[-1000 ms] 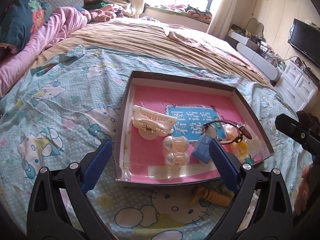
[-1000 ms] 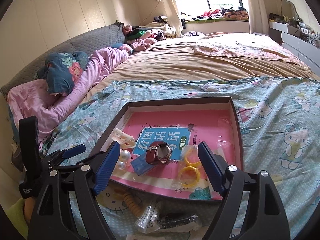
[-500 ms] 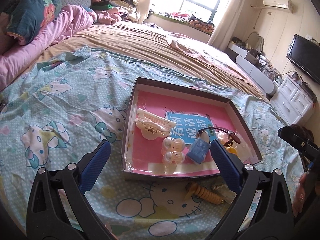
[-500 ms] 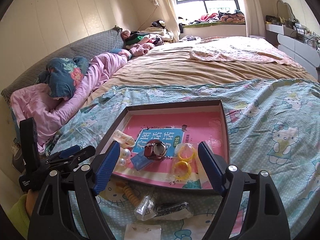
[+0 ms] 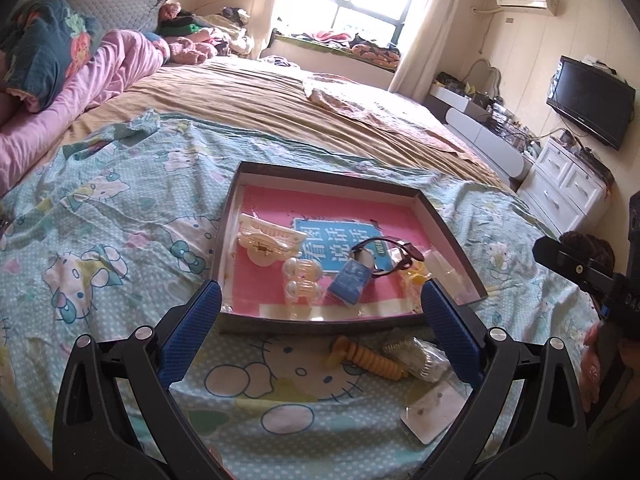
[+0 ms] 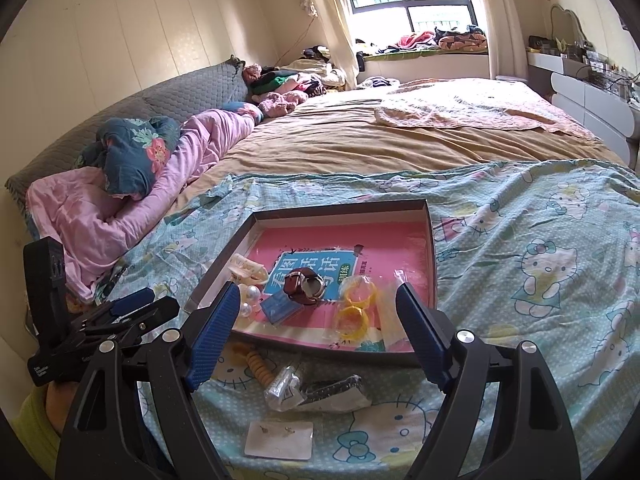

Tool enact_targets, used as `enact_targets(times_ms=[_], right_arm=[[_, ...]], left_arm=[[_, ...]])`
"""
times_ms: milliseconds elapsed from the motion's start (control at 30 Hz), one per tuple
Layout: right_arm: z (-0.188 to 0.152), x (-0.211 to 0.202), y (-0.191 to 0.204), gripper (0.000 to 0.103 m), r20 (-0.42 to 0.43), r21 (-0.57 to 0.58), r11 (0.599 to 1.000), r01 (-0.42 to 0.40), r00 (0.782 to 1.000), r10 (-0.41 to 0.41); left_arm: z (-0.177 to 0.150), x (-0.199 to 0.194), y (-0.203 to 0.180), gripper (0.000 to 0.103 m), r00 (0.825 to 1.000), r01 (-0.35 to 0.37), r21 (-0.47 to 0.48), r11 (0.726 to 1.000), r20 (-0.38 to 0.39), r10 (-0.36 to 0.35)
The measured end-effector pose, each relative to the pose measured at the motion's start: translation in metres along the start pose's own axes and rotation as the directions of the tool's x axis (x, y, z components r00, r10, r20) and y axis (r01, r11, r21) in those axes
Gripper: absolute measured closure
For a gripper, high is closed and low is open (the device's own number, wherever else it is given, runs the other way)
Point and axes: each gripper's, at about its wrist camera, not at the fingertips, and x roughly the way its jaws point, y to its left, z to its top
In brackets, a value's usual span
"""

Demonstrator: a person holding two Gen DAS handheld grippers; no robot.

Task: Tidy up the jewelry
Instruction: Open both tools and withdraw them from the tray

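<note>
A bed (image 5: 280, 96) fills the room, its near half covered by a pale blue cartoon-cat sheet (image 5: 100, 240). On the sheet lies a shallow dark-walled tray (image 5: 320, 326) with a pink printed floor. Inside the tray, from its left: a cream claw hair clip (image 5: 268, 236), two pearl-like bead clips (image 5: 302, 280), a small blue tag (image 5: 350, 280), a brown watch (image 6: 304, 282) and two yellow rings in clear wrap (image 6: 356, 304). Outside the tray, on the sheet just beside its near wall, rest a yellow spiral hair tie (image 5: 368, 358), a clear packet holding a dark item (image 6: 320, 394), and a white card bearing two earrings (image 6: 280, 438) nearest the cameras. The left gripper (image 5: 320, 332) and the right gripper (image 6: 316, 330) each hover above the near items with blue pads spread wide apart, nothing between them, touching no object.
</note>
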Motion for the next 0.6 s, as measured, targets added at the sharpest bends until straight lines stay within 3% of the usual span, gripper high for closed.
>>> enact_targets(times_ms=[600], right_arm=[[-0.021,-0.014,-0.008,0.024,-0.041,-0.001,1.000,-0.001,0.999,0.001]], left_arm=[[-0.028,-0.004,-0.039,0.010,0.995,0.061,0.134,0.989,-0.085,-0.049]])
